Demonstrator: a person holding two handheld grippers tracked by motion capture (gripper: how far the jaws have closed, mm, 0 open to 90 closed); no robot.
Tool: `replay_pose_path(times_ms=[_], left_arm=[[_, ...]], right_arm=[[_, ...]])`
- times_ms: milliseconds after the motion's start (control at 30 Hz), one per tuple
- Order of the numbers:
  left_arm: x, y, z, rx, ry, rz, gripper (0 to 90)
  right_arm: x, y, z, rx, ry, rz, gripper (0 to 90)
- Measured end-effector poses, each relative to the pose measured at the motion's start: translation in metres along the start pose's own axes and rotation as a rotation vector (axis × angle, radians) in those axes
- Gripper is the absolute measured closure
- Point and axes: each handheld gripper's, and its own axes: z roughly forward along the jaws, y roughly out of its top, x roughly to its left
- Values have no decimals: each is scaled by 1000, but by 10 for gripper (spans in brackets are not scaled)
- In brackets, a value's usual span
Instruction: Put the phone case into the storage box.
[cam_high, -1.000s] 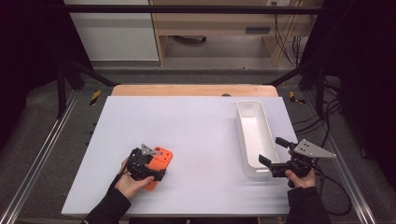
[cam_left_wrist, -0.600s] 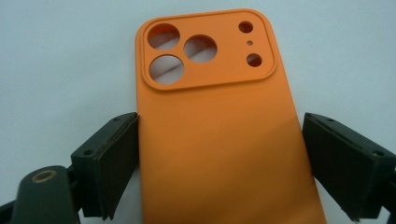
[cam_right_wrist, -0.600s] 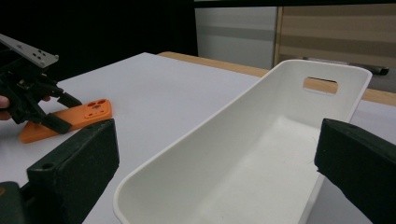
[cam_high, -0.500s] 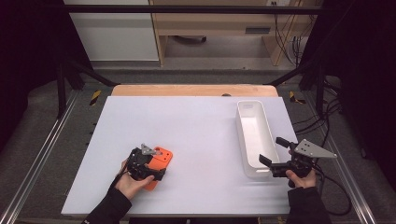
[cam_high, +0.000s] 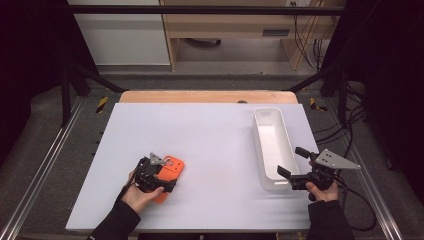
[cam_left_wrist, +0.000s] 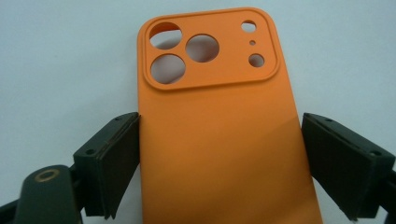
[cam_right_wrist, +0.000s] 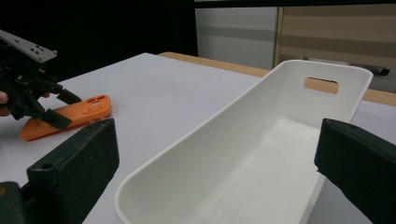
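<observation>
Leftmost on the white table (cam_high: 210, 135), near its front edge, the left gripper (cam_high: 156, 181) sits over an orange phone case (cam_high: 169, 175), and the person's left hand (cam_high: 139, 196) and the gripper body hide the case's near end in the high view. From the left gripper view the case (cam_left_wrist: 219, 135) lies flat between the two jaws, cut off at the bottom; one jaw touches its edge, while the other stands just beside it with a thin gap, so the jaws are spread about it rather than clamped. It is matt orange, with a raised camera block pierced by three large round holes and three smaller ones. Over to the right, a long white bin (cam_high: 272, 145) stands lengthwise, empty, with a slot handle at its far end. The right gripper (cam_high: 295, 167), in the right hand (cam_high: 320, 190), has its jaws wide apart on either side of the bin's near end; whether they touch it is hard to tell.
</observation>
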Motion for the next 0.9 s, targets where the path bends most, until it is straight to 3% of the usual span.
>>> replay_pose_path(times_ms=[367,900], left_arm=[[6,5,-16,-57,-21,13,134],[7,10,-36,-129,-69,62,135]], right_arm=[[0,0,0,2,2,-2,4],[0,0,0,3,2,-5,4]])
